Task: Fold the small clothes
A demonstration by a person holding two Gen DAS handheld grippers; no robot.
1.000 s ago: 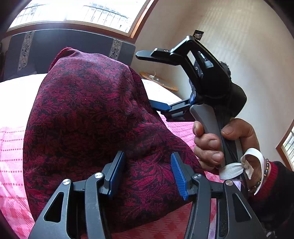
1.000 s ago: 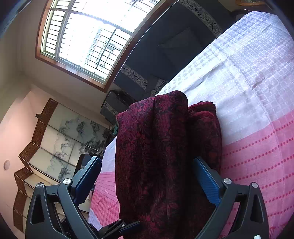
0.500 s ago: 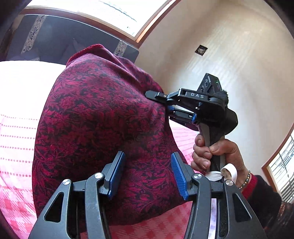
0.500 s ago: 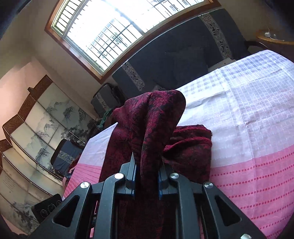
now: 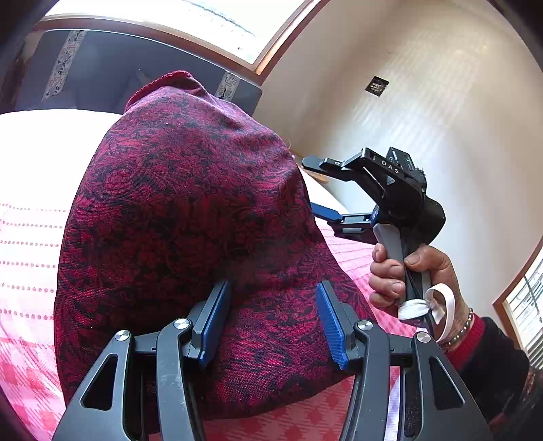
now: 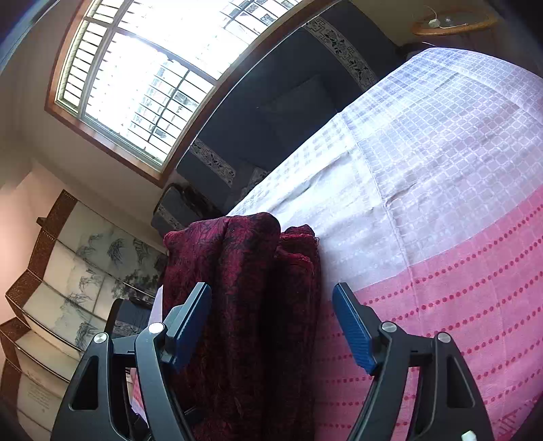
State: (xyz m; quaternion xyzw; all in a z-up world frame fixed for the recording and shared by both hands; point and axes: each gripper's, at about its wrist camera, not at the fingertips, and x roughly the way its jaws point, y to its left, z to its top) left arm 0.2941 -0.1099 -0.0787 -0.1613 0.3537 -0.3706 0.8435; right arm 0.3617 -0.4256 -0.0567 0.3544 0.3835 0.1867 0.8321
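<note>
A dark red patterned garment (image 5: 190,217) lies bunched on the pink and white bedspread (image 5: 23,244). My left gripper (image 5: 271,319) is open, its blue pads on either side of a fold of the cloth. In the left wrist view the right gripper (image 5: 314,188) is beside the garment's right edge, held by a hand (image 5: 404,271). In the right wrist view the garment (image 6: 244,305) stands as a folded ridge between the open pads of my right gripper (image 6: 275,325).
A dark sofa (image 6: 288,101) stands beyond the bed under a large window (image 6: 152,68). A painted folding screen (image 6: 68,288) is at the left. A small round wooden table (image 6: 451,23) is at the far right. A plain wall (image 5: 441,118) is to the right.
My right gripper was open, shut on the garment's fold half a second ago, and has now opened again. The left gripper stays open over the cloth.
</note>
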